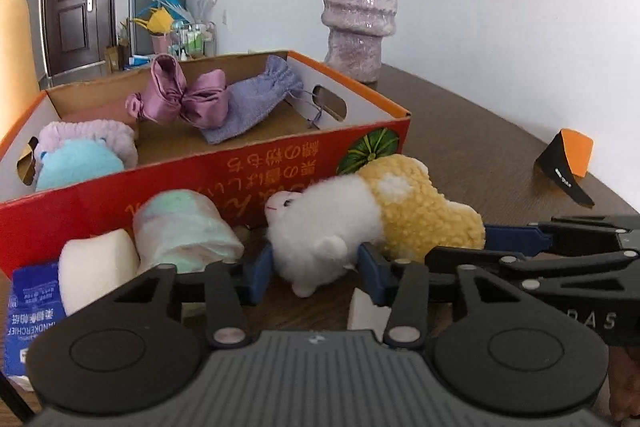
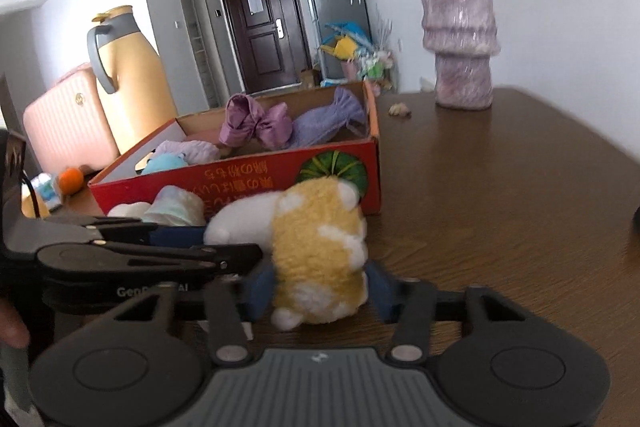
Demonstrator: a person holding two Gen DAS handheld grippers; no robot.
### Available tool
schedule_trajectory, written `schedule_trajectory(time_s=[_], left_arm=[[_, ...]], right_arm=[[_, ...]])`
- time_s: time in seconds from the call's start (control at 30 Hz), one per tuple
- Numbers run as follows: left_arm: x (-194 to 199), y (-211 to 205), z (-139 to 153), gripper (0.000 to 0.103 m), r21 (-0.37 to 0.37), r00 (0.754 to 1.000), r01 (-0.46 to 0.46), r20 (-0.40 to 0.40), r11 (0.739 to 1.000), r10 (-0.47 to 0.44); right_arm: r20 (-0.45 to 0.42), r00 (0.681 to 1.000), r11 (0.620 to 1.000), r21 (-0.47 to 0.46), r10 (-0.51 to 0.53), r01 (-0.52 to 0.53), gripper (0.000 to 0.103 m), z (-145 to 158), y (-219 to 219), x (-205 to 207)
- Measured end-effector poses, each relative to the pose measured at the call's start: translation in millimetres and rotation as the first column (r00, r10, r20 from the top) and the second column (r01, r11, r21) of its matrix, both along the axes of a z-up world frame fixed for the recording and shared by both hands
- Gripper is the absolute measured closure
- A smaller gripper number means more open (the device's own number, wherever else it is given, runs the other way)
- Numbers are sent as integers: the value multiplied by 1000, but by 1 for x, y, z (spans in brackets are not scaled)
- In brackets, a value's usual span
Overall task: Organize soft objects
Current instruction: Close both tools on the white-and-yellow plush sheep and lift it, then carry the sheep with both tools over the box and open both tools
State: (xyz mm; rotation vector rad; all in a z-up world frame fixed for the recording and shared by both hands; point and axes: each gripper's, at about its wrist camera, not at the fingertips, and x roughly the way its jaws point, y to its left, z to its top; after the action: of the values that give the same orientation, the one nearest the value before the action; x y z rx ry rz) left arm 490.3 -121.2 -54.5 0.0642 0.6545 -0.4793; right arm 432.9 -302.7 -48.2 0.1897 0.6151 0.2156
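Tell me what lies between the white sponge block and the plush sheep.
A rolled pastel towel lies between the white sponge block and the plush sheep, seen in the left wrist view.

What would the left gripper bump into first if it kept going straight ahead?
Probably the plush sheep: its white head sits right between the left gripper fingers. Behind it stands the red box.
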Motion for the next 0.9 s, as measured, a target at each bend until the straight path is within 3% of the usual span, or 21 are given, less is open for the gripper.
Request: schedule_trajectory(time_s=[0.17, 0.37, 0.7, 0.9], left_arm=[[-8, -1, 8, 63, -19, 999, 12, 39, 1000, -12], [-40, 3, 38, 63, -40, 995, 23, 94, 999, -19], [-110, 20, 66, 63, -53, 991, -9, 135, 999, 16], [-126, 26, 78, 63, -53, 985, -10, 169, 999, 19]], right_arm=[[18, 999, 999, 19, -30, 29, 63, 4, -2, -6], [107, 994, 999, -38, -20, 24, 63, 34, 5, -45], [168, 986, 999, -45, 15, -8, 63, 60, 19, -113], [191, 982, 999, -31, 18, -12, 63, 71, 25, -131]])
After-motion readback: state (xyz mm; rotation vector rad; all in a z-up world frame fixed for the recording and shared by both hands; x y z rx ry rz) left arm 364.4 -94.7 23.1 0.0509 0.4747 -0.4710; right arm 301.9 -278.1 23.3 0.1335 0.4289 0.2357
